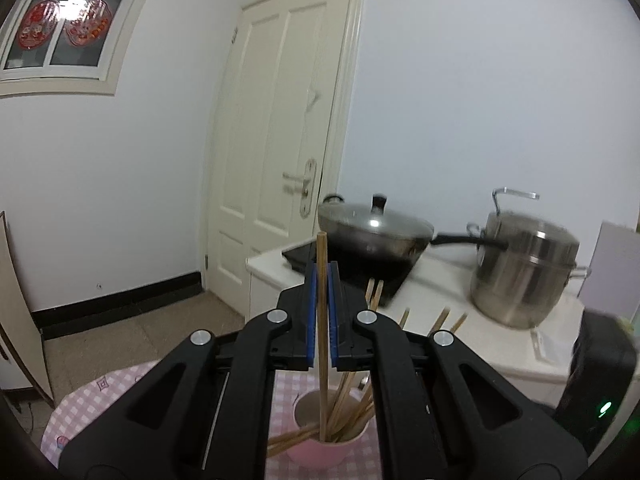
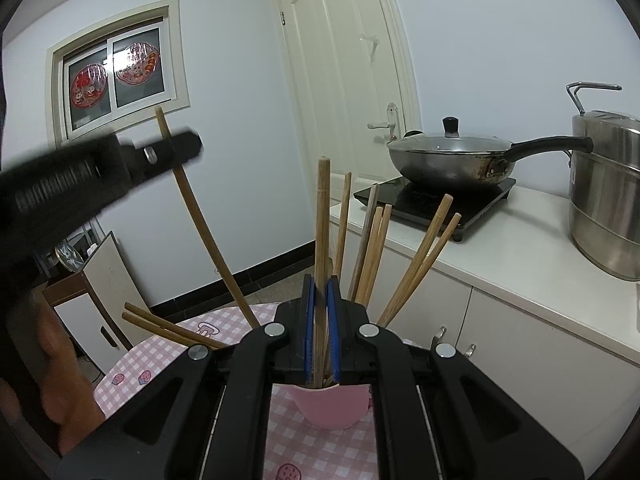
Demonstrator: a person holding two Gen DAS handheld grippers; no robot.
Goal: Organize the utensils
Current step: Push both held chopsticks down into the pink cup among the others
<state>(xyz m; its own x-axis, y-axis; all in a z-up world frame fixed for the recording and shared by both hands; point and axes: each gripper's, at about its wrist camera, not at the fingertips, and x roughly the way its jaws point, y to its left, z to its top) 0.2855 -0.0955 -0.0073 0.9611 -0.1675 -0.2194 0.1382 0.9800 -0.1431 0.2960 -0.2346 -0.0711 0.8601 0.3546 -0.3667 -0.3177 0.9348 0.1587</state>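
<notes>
The work surface is a small table point(image 1: 100, 396) covered with a pink and white checked cloth that carries little cartoon prints. On it stands a pink cup point(image 1: 320, 446), and many wooden chopsticks point(image 2: 416, 264) lean out of it in different directions. Two of them lie low over the left rim, almost flat.

The left gripper point(image 1: 323, 276) is closed on one wooden chopstick point(image 1: 322, 320). This stick is held almost upright, with its lower end inside the cup and its upper end above the blue pads. In the right wrist view the same gripper appears as a dark blurred shape at the upper left, with the stick passing through it, and a hand point(image 2: 52, 364) is seen below it.

The right gripper point(image 2: 321, 292) is also closed, on another upright chopstick point(image 2: 322, 216) whose lower end goes into the cup.

Behind the table is a white counter point(image 2: 516, 256) with cabinet doors under it. On the counter lies a black induction cooker point(image 2: 428, 204), and a wok point(image 2: 444, 160) with a glass lid and a long black handle sits on it. Beside it, to the right, stands a tall steel steamer pot point(image 1: 524, 276). The walls are white with a black skirting board, the floor is beige. There is a cream panel door point(image 1: 280, 140) with a lever handle, and a window point(image 1: 60, 28) with red paper decorations on the glass.
</notes>
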